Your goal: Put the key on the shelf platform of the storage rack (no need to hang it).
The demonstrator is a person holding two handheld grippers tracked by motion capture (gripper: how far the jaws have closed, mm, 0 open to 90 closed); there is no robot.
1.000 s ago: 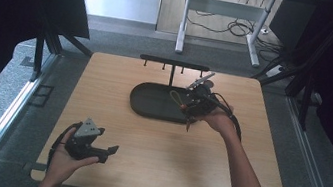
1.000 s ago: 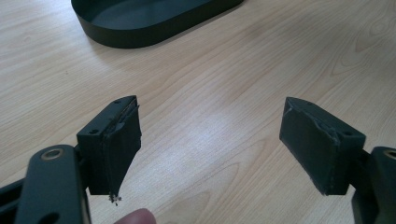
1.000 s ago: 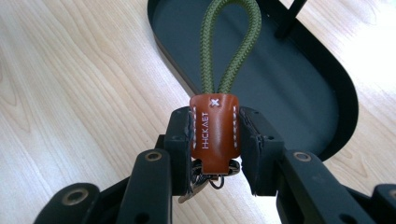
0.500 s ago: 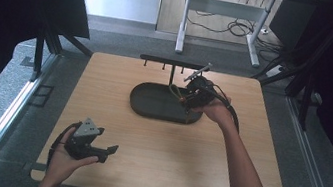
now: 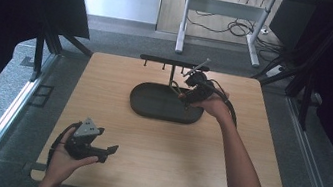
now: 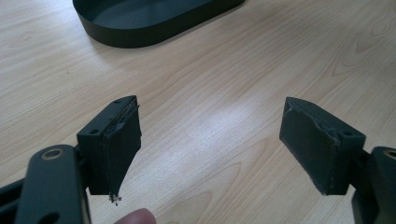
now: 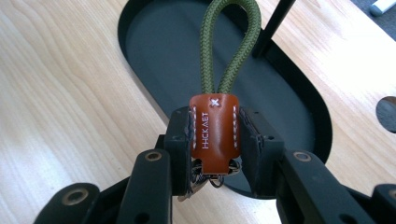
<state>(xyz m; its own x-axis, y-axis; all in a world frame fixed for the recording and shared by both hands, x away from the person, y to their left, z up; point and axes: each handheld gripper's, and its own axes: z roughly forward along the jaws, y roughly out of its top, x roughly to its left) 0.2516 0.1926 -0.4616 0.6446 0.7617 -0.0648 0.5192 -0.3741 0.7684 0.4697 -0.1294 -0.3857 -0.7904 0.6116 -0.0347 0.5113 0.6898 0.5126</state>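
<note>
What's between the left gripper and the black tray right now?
Only bare wooden table between the open left gripper and the black tray, per the left gripper view.

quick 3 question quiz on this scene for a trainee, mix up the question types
1. True or false: the right gripper is shut on the brown leather tab of a key fob.
2. What colour is the cord loop rising from that tab?
3. The left gripper is: A) open over bare table, B) shut on the cord, C) inside the black tray.

Key:
1. True; its fingers press the tab from both sides.
2. Olive green.
3. A
</note>
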